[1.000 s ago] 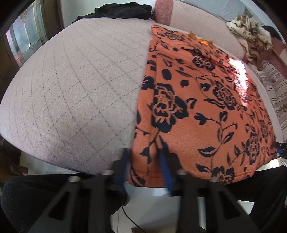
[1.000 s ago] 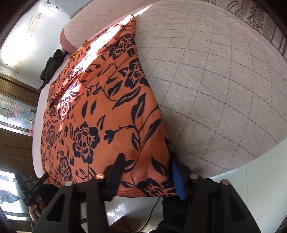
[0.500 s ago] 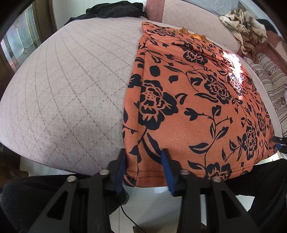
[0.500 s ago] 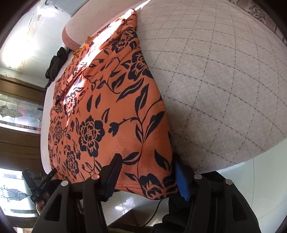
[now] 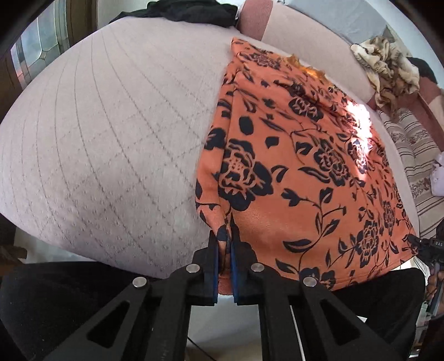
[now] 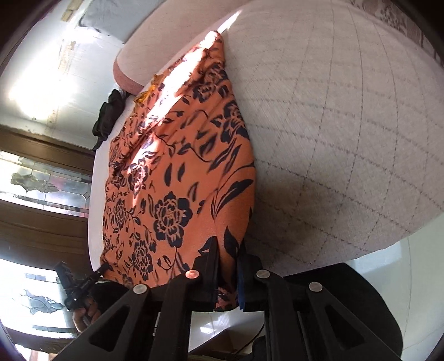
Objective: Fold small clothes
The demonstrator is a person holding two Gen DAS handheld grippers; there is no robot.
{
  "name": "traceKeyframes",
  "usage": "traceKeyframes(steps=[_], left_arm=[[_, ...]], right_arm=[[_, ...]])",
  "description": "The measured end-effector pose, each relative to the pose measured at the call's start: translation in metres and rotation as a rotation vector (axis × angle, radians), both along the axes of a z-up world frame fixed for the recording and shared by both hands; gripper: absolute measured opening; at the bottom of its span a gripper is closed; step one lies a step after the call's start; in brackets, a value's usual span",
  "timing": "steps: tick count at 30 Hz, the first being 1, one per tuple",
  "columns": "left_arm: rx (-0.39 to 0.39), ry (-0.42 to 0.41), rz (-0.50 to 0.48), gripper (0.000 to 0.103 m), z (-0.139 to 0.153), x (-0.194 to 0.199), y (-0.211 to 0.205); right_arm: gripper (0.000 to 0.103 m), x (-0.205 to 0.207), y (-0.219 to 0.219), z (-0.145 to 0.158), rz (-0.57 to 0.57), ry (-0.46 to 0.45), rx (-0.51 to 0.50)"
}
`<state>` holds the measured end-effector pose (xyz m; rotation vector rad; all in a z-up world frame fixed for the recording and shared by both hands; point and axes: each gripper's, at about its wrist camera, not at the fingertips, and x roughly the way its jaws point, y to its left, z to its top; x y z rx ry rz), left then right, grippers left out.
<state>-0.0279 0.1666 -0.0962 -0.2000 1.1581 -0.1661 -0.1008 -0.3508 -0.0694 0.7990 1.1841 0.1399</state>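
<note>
An orange garment with a black flower print [image 5: 305, 172] lies flat on a quilted beige bed [image 5: 111, 133], its near hem at the bed's front edge. My left gripper [image 5: 224, 250] is shut on the garment's near left corner, the cloth bunched between the blue pads. In the right wrist view the same garment [image 6: 177, 180] stretches away on the bed [image 6: 347, 125]. My right gripper [image 6: 227, 261] is shut on its near right corner. The left gripper [image 6: 75, 283] also shows there at the lower left.
A black garment [image 5: 188, 11] lies at the bed's far edge. A beige patterned cloth [image 5: 388, 69] and striped bedding [image 5: 416, 155] lie to the right. A pink headboard cushion [image 5: 254, 16] is behind. Wooden doors with glass panes [image 6: 41, 180] stand to the left.
Both grippers were open around the garment's near corners and have closed on them. The corners are now pinched and slightly bunched.
</note>
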Motion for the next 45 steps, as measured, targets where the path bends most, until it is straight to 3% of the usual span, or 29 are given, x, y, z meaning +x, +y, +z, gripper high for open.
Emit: traceKeyframes(steps=[4,8,13,18,22,26,30,33,34,36,37,38,39,40,42,45], left_arm=[[-0.023,-0.086,-0.019,0.007,0.027,0.000,-0.001],[0.010,0.023,-0.015,0.007,0.003,0.013,-0.004],[-0.024,-0.040,-0.019,0.007,0.023,0.014,-0.006],[-0.021,0.030,-0.027,0.007,0.014,0.028,-0.009],[-0.064,-0.039,-0.026,0.007,0.042,0.048,-0.009],[-0.104,-0.157,-0.021,0.007,0.086,0.102,-0.016],[-0.107,-0.298,-0.030,0.007,0.130,0.172,-0.026],[-0.087,-0.335,0.053,0.008,0.129,0.241,-0.032],[-0.071,-0.335,0.087,0.011,0.119,0.270,-0.034],[-0.001,-0.298,0.087,0.029,0.088,0.323,-0.045],[0.049,-0.250,0.092,0.045,0.070,0.343,-0.048],[0.106,-0.195,0.109,0.051,0.053,0.359,-0.047],[0.133,-0.137,0.116,0.051,0.039,0.367,-0.042],[0.116,-0.100,0.133,0.051,0.032,0.368,-0.032],[0.035,-0.153,0.185,0.052,0.034,0.349,-0.009],[0.012,-0.184,0.203,0.055,0.043,0.310,0.016]], right_arm=[[0.011,0.000,-0.006,0.012,-0.035,-0.073,0.063],[0.011,0.012,-0.005,0.010,-0.025,-0.072,0.071],[0.011,0.014,-0.005,0.009,-0.036,-0.093,0.123],[0.011,0.024,-0.004,0.006,-0.014,-0.097,0.152],[0.010,0.040,-0.007,0.010,-0.013,-0.118,0.181],[0.010,0.081,-0.018,0.028,-0.021,-0.182,0.221],[0.010,0.154,-0.041,0.073,-0.049,-0.320,0.209],[0.011,0.224,-0.059,0.089,-0.110,-0.378,0.222],[0.014,0.247,-0.064,0.088,-0.148,-0.393,0.217],[0.021,0.290,-0.066,0.074,-0.166,-0.415,0.188],[0.044,0.310,-0.065,0.058,-0.152,-0.378,0.181],[0.071,0.319,-0.063,0.041,-0.187,-0.301,0.127],[0.072,0.320,-0.059,0.029,-0.227,-0.255,0.065],[0.072,0.315,-0.054,0.021,-0.216,-0.258,0.066],[0.072,0.298,-0.044,0.017,-0.185,-0.276,0.046],[0.072,0.257,-0.037,0.024,-0.164,-0.295,-0.036]])
